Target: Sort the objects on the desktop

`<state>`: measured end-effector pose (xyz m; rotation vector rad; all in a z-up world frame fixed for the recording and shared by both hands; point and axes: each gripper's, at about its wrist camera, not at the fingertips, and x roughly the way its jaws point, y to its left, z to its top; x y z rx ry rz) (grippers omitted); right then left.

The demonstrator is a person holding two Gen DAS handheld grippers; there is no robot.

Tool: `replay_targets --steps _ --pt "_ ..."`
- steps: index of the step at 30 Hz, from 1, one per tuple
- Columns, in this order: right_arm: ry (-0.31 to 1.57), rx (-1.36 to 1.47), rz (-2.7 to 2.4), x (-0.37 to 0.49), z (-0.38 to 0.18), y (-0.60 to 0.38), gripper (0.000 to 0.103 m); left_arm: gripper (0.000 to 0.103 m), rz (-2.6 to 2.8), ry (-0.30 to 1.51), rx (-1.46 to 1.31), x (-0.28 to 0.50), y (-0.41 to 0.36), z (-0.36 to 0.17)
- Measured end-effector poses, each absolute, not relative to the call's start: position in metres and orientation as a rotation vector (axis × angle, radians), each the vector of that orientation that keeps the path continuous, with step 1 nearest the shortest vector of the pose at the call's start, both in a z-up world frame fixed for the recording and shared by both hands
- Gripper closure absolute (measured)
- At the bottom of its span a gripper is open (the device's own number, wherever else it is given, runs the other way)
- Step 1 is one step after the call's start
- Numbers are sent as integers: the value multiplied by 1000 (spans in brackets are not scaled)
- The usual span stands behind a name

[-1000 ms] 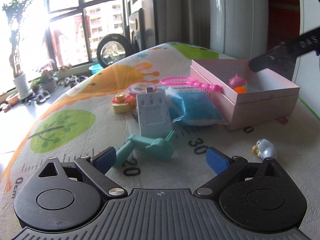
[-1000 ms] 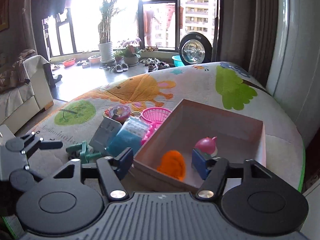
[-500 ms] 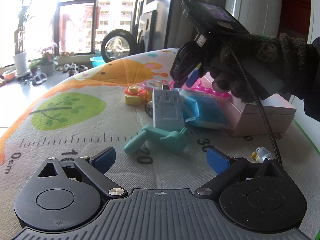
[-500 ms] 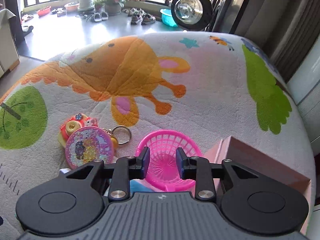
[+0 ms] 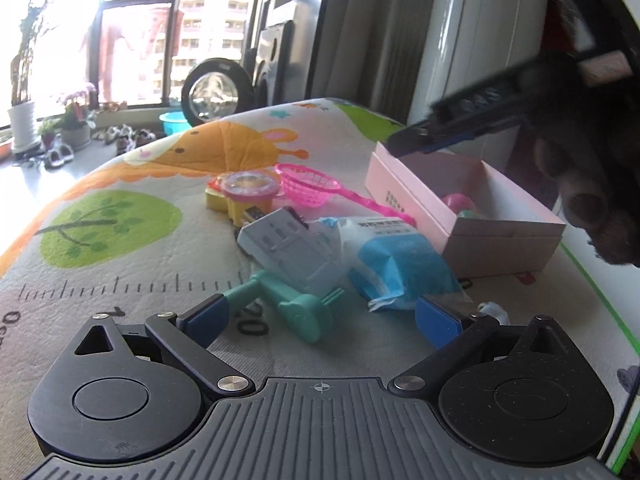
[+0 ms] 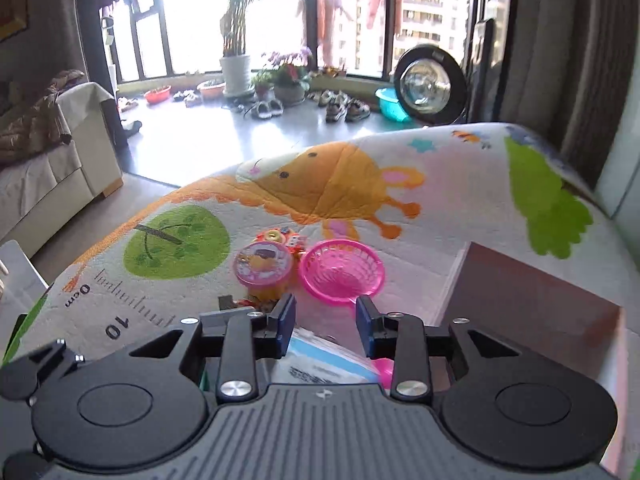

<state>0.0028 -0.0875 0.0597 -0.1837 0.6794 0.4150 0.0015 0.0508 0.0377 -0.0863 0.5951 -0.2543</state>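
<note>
Pulled the right tongs (image 6: 325, 318) back from the pink net (image 6: 340, 276), now just ahead at 12 o'clock. Opened them wider than half a second ago: about half open, holding nothing. Left the net lying on the mat (image 6: 400, 160), at 9 o'clock from the pink box (image 6: 520, 300), not inside. Looks like no grab yet, so the net still needs sorting. Kept the left tongs (image 5: 322, 318) wide open and empty, near the teal toy (image 5: 296, 304).

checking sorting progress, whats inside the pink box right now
In the pink box, a pink round toy and something greenish beside it show. The near wall hides the rest of the floor.
</note>
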Motion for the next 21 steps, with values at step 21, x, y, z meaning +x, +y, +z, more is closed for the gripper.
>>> replay_targets --steps 21 --pt "706 70 114 22 -2 -218 56 40 -228 707 108 41 -1 22"
